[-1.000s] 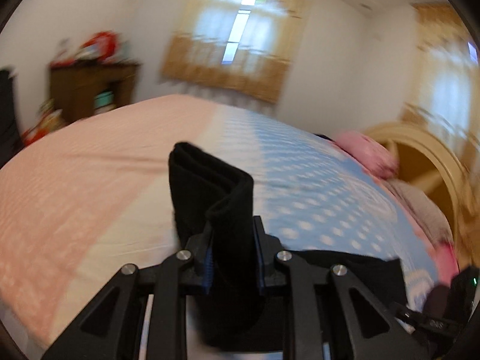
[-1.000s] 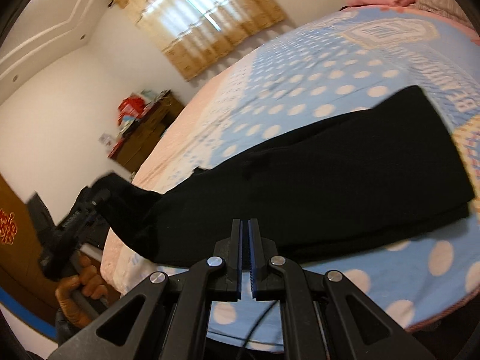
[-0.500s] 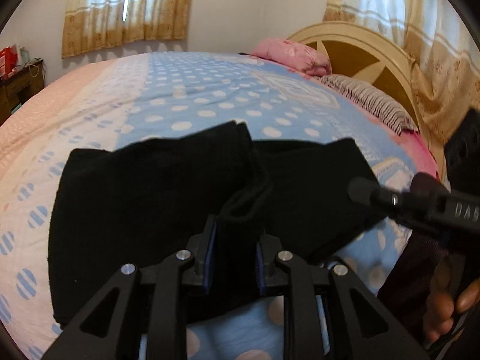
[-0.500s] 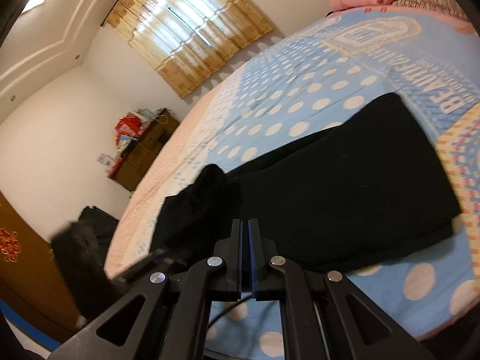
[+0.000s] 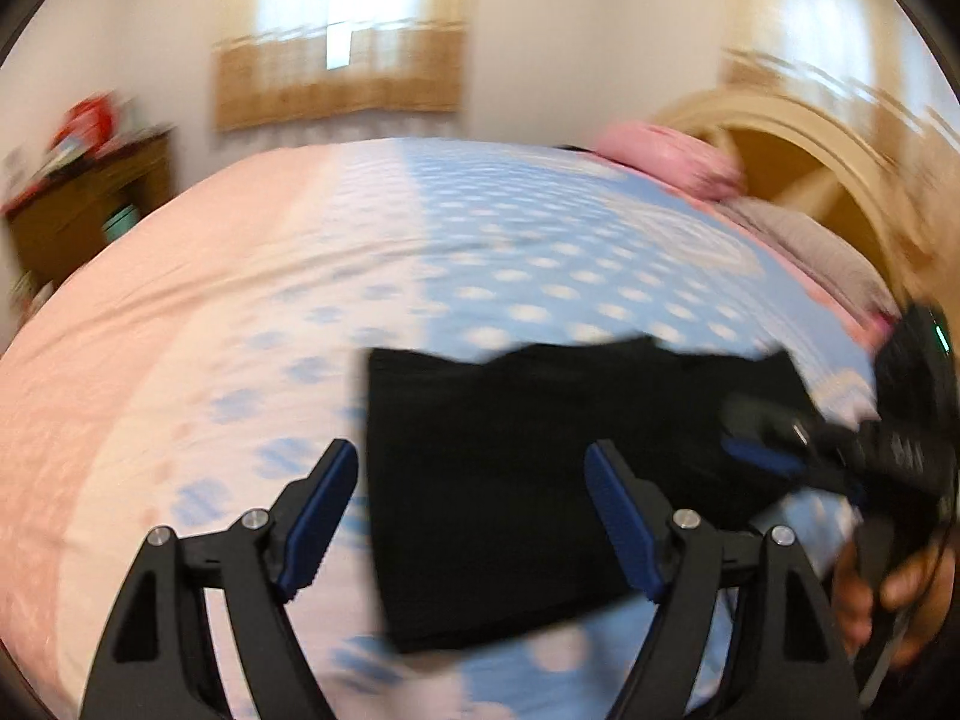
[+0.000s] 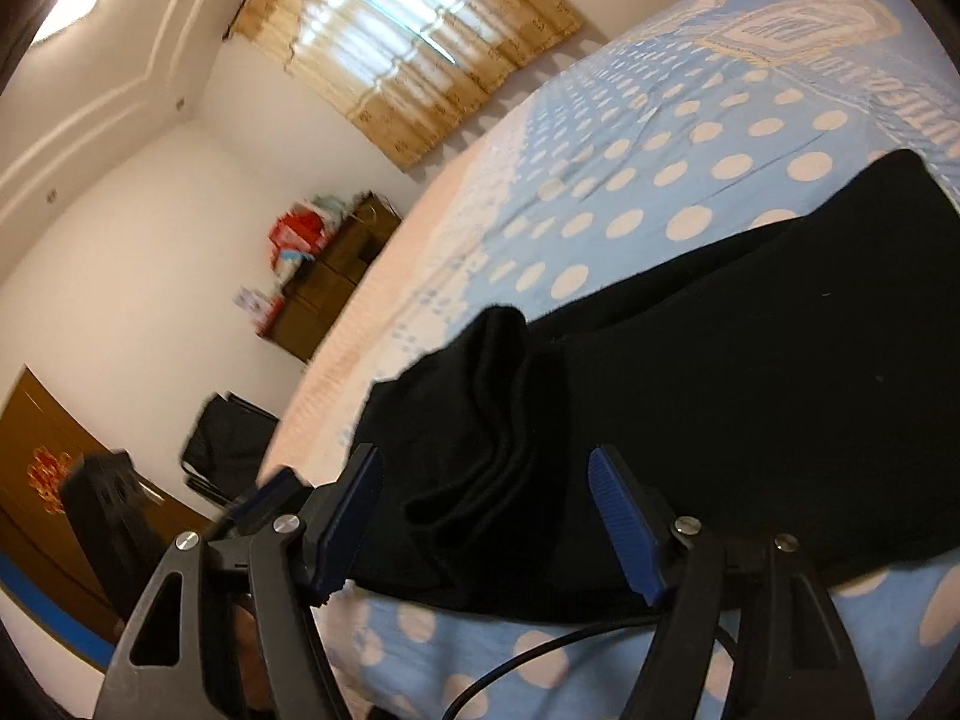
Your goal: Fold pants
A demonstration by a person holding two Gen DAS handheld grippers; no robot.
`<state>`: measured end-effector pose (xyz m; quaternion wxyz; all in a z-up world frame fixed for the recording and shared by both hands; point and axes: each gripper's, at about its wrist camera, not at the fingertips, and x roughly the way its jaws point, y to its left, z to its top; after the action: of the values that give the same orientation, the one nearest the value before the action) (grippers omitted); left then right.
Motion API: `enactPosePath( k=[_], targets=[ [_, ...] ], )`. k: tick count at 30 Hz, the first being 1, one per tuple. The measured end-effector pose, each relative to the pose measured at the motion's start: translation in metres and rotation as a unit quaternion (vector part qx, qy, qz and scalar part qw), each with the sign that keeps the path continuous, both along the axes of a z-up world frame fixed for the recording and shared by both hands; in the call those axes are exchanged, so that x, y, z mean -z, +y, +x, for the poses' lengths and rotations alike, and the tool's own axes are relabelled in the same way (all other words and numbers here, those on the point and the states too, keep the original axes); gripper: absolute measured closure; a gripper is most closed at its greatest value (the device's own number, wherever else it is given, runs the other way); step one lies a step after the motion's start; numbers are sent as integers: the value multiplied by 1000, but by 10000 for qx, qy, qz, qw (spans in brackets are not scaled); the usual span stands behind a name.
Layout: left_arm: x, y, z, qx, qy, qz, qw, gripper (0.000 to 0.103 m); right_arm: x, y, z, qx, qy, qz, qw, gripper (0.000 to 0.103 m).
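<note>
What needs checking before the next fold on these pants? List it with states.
1. Left gripper open, with no cloth pinched: ok; its jaws have just been opening.
2. Right gripper open and empty: ok; its jaws have just been opening too.
3. Black pants lying on the bed: ok.
4. Top layer flat: not ok; a bunched fold stands up at the left end.
5. Edges of the layers aligned: cannot tell; the left view is blurred.

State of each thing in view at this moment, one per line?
Pants: folded over, lying on the bed, free of both grippers, one end rumpled.
Left gripper: open, jaws have just been opening, nothing gripped.
Right gripper: open, jaws have just been opening, nothing gripped.
Bed: made, cover spread.
</note>
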<state>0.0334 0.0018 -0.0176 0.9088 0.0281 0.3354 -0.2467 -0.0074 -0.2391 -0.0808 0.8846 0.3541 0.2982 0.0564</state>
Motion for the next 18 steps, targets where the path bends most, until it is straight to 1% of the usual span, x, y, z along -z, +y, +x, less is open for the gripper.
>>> enactPosePath(
  k=[3,4,6,8,9,10,11,12,15,16,18],
  targets=[
    [7,21,16,-520,312,-27,9982,22,7,14,15,-97,249,-49,9996,31],
    [11,25,18,-600,390,-60,9974,22,7,22,20,-175,321,-116,9993,31],
    [14,34,20,-734,458,-129,9962,22,4,37,27,-199,498,-565,9970,31],
    [16,41,20,-845,478,-147,9952,22,0,48,29,-224,492,-958,9939,31],
    [17,43,20,-879,492,-145,9948,22,-1,54,29,-255,459,-1134,9922,39],
    [18,43,19,-891,501,-148,9946,22,-2,60,30,-269,461,-1408,9886,65],
    [19,44,19,-904,519,-155,9944,22,-1,65,30,-271,497,-1658,9845,79],
    [19,44,18,-909,532,-164,9943,22,1,70,31,-287,562,-1941,9790,80],
    [19,45,17,-937,527,-172,9941,22,0,76,28,-322,468,-2327,9709,82],
    [18,44,19,-942,527,-179,9940,22,-4,80,26,-353,403,-2505,9666,82],
    [16,44,20,-958,530,-194,9938,22,-19,89,20,-476,115,-2769,9596,83]
  ],
)
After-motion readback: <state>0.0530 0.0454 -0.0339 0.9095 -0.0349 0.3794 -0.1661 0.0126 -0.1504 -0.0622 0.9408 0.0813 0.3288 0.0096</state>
